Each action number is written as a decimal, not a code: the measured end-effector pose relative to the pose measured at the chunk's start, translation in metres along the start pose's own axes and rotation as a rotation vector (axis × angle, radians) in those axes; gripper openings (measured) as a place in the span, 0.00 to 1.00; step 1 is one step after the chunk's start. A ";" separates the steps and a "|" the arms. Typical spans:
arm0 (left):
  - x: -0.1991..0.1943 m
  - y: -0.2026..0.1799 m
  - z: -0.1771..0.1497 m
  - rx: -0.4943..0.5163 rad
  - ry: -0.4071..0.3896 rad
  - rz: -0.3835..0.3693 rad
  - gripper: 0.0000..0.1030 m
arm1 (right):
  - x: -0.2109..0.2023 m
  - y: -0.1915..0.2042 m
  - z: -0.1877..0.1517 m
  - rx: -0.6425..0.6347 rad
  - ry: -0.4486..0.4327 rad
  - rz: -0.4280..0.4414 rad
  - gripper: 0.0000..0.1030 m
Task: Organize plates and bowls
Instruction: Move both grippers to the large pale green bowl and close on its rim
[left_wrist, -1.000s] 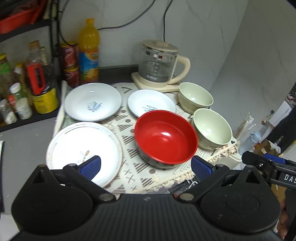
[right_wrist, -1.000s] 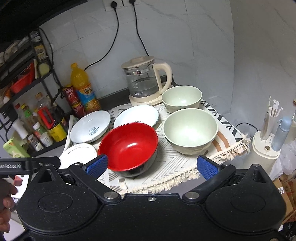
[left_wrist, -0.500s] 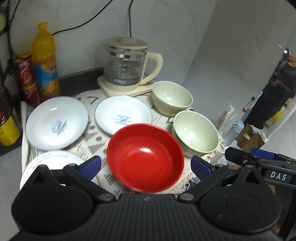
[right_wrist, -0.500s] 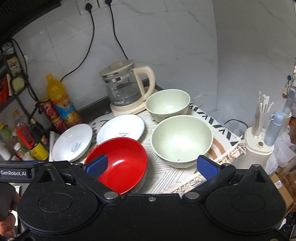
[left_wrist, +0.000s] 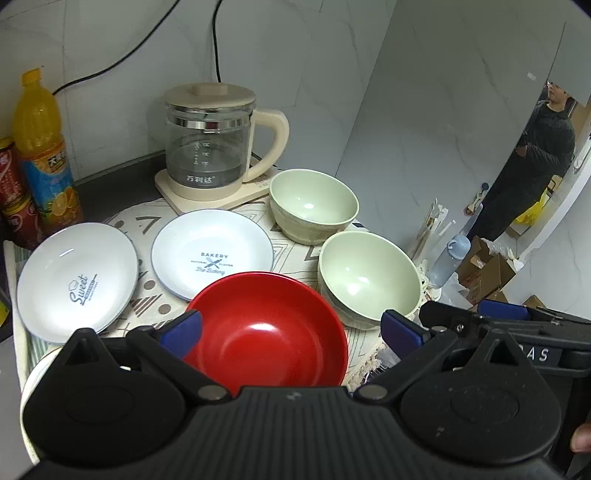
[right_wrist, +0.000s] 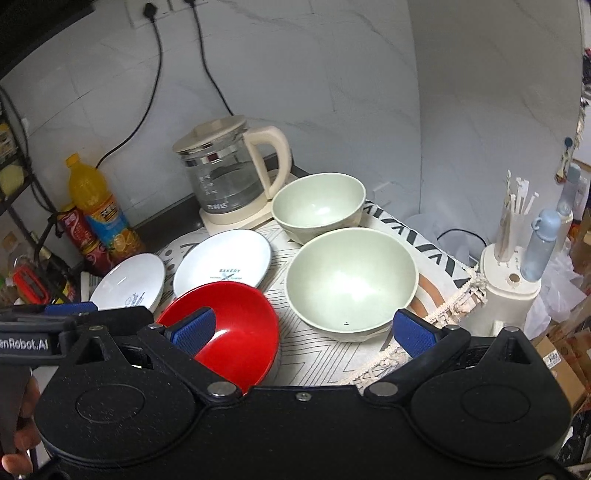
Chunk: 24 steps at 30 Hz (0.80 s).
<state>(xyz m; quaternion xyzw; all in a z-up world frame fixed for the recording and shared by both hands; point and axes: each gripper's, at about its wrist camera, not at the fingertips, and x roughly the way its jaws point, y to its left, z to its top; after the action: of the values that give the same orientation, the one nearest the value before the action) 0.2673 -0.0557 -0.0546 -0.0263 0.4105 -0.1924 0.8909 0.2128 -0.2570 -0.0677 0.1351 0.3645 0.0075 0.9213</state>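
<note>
Left wrist view: the left gripper (left_wrist: 291, 330) hangs with its jaws spread wide and nothing between them, holding nothing. Straight ahead and just below it sits the red bowl (left_wrist: 271, 334) on the patterned cloth (left_wrist: 295, 254) that covers the desk. Ahead to its left lie two white plates (left_wrist: 212, 251), spread flat side by side, likely so each can be lifted alone. Ahead to its right stand two green bowls (left_wrist: 369, 277), close together, with the kettle (left_wrist: 210, 144) behind.

Right wrist view: the right gripper (right_wrist: 303, 330) is equally wide open and empty. The nearer green bowl (right_wrist: 351, 284) sits directly ahead between its fingers' lines, the red bowl (right_wrist: 236, 332) at its left finger (right_wrist: 194, 330). I judge the nearer green bowl the likely first pick.
</note>
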 end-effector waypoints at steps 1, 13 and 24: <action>0.004 -0.001 0.002 0.000 0.005 -0.001 0.99 | 0.002 -0.003 0.001 0.008 0.002 -0.002 1.00; 0.057 -0.027 0.032 0.021 0.052 0.027 0.98 | 0.032 -0.048 0.015 0.019 0.027 -0.036 1.00; 0.105 -0.046 0.054 0.017 0.078 0.063 0.91 | 0.073 -0.085 0.024 0.062 0.113 0.017 1.00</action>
<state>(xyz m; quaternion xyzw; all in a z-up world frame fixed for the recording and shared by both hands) 0.3543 -0.1428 -0.0854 0.0018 0.4439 -0.1687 0.8800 0.2750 -0.3364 -0.1213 0.1659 0.4146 0.0118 0.8947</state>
